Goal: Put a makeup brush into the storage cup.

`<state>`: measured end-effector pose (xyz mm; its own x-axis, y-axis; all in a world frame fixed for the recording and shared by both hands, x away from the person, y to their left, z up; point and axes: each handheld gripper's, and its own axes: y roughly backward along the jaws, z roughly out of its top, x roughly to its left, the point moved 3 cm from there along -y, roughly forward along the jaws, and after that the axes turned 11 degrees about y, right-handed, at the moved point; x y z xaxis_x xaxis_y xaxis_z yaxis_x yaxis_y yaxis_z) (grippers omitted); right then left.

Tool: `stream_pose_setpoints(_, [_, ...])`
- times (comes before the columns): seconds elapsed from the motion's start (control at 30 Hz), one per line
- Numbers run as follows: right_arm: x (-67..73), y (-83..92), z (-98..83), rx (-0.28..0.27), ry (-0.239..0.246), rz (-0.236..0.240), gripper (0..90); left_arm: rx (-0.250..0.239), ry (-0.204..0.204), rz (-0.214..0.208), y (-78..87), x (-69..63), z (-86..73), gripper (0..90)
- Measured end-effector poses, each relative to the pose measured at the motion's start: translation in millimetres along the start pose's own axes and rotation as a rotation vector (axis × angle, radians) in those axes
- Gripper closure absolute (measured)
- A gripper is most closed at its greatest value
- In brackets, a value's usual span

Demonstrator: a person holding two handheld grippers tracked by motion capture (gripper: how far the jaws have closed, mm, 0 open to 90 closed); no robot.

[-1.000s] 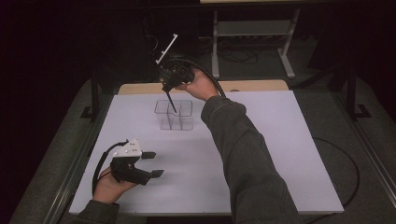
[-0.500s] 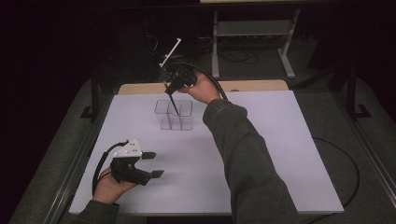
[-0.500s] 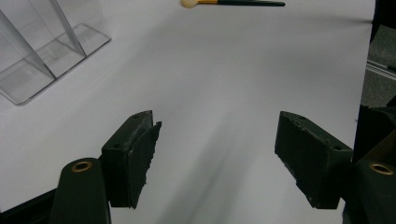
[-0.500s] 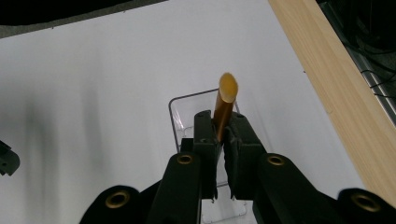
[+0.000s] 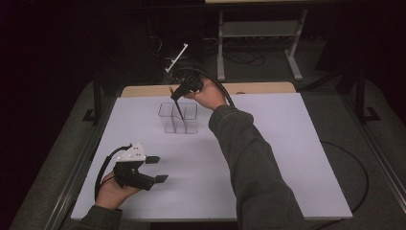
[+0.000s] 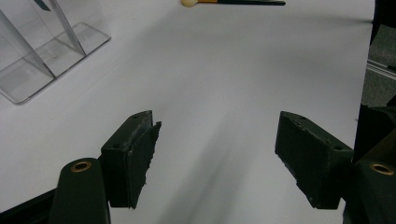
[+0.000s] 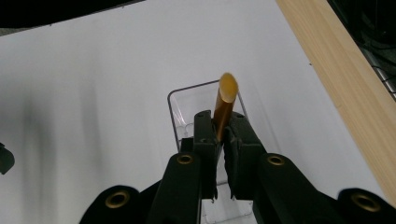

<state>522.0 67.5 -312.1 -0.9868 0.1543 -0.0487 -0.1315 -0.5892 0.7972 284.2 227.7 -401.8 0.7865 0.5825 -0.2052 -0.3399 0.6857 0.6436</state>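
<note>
Gripping a slim pencil-like stick (image 7: pixel 224 105) between its two black jaws, the right gripper (image 5: pixel 178 94) hangs over a clear plastic organizer (image 5: pixel 179 118) in the upper middle of the high view. The jaws are pressed together on the stick's amber shaft, whose rounded end shows at the centre of the right gripper view; the dark lower part of the stick slants down into the organizer's compartments, though which one cannot be told. The organizer stands on the white table sheet (image 5: pixel 268 158), near the table's far wooden edge (image 5: pixel 258 87).

At the lower left of the high view, the left gripper (image 5: pixel 155 169) rests low over the sheet in the person's hand, well apart from the organizer. Its jaws stand wide apart with nothing between them, as the left gripper view shows. At the top edge of that view a second brush-like stick (image 6: pixel 233 2) with a pale tip lies on the sheet, beside the organizer's corner at upper left.
</note>
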Motion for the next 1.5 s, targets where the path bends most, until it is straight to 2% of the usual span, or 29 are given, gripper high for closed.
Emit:
stream_pose_setpoints(0.17, [0.6,-3.5,-5.2,0.003,-0.009,0.003,83.1,0.001,0.006,-0.002,0.3,-0.2,-0.2,28.1])
stream_pose_setpoints(0.53, [2.1,-11.7,-8.9,0.001,-0.007,0.009,83.1,0.006,-0.009,0.001,1.3,1.6,-0.3,28.0])
stream_pose_setpoints(1.33, [6.5,-26.5,-19.6,0.038,-0.018,0.035,82.2,0.009,-0.005,-0.001,0.3,1.5,-0.6,28.0])
stream_pose_setpoints(1.37, [6.8,-26.9,-19.8,0.042,-0.02,0.034,81.2,0.01,-0.004,-0.001,0.2,1.5,-0.6,28.0])
stream_pose_setpoints(1.4, [6.7,-27.5,-19.9,0.043,-0.023,0.031,74.7,0.009,-0.005,-0.001,0.3,1.6,-0.6,28.0])
stream_pose_setpoints(1.5, [6.5,-27.9,-20.5,0.041,-0.038,0.031,68.5,0.011,-0.009,0.002,1.0,2.1,-0.4,27.9])
